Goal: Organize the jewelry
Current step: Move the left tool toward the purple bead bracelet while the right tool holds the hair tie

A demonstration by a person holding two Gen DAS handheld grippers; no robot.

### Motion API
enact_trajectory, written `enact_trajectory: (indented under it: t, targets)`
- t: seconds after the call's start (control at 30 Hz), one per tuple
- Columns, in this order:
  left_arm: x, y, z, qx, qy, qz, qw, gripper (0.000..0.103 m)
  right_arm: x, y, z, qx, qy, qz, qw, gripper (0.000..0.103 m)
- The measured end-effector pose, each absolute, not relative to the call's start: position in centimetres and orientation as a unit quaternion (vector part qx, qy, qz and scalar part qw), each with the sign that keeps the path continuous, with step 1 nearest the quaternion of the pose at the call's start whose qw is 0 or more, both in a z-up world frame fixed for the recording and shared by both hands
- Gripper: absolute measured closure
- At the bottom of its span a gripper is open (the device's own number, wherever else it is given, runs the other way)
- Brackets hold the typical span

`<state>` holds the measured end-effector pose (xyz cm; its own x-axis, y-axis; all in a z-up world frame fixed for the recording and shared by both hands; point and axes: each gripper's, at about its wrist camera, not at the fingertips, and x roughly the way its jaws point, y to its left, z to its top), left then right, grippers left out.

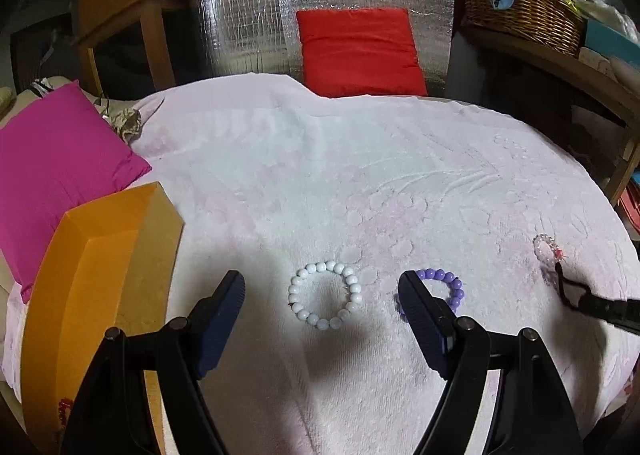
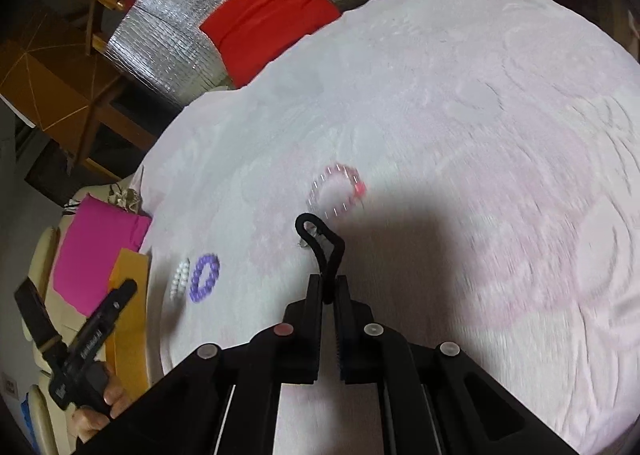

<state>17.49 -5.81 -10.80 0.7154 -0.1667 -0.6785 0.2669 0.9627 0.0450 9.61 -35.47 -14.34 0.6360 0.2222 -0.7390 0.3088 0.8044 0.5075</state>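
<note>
A white bead bracelet [image 1: 325, 295] lies on the pale pink cloth [image 1: 320, 175], between the open fingers of my left gripper [image 1: 322, 287], which hovers just above it. A purple bead bracelet [image 1: 448, 289] lies beside it, partly behind the right finger. A clear pink bracelet [image 1: 546, 249] with a red charm lies further right. My right gripper [image 2: 329, 287] is shut on a black cord loop [image 2: 320, 243], also seen in the left wrist view [image 1: 568, 291], close to the clear pink bracelet [image 2: 338, 191]. The white [image 2: 180, 279] and purple [image 2: 205, 277] bracelets show at the left.
An orange box [image 1: 100, 295] stands at the left of the cloth, next to a magenta cushion [image 1: 60, 151]. A red cushion [image 1: 360, 51] leans on a silver foil panel [image 1: 248, 7] behind. A wicker basket [image 1: 524, 11] sits at the back right.
</note>
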Motion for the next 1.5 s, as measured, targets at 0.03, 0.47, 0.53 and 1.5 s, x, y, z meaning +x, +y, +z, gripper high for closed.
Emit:
enact_trajectory:
  t: [0.03, 0.47, 0.53, 1.5]
  targets:
    - [17.4, -5.8, -10.7, 0.071, 0.356, -0.118, 0.924, 0.023, 9.2, -35.3, -14.4, 0.313, 0.431, -0.028, 0.846, 0.097]
    - [16.6, -5.1, -9.7, 0.077, 0.336, -0.123, 0.931, 0.024, 6.9, -33.9, -12.9, 0.285, 0.450, -0.063, 0.844, 0.097]
    - [16.6, -4.8, -9.7, 0.077, 0.336, -0.123, 0.931, 0.024, 6.9, -33.4, -12.8, 0.283, 0.451, -0.063, 0.844, 0.097]
    - [19.4, 1.0, -11.2, 0.034, 0.370, -0.067, 0.926, 0.024, 6.7, -37.0, -12.6, 0.332, 0.419, -0.002, 0.845, 0.097]
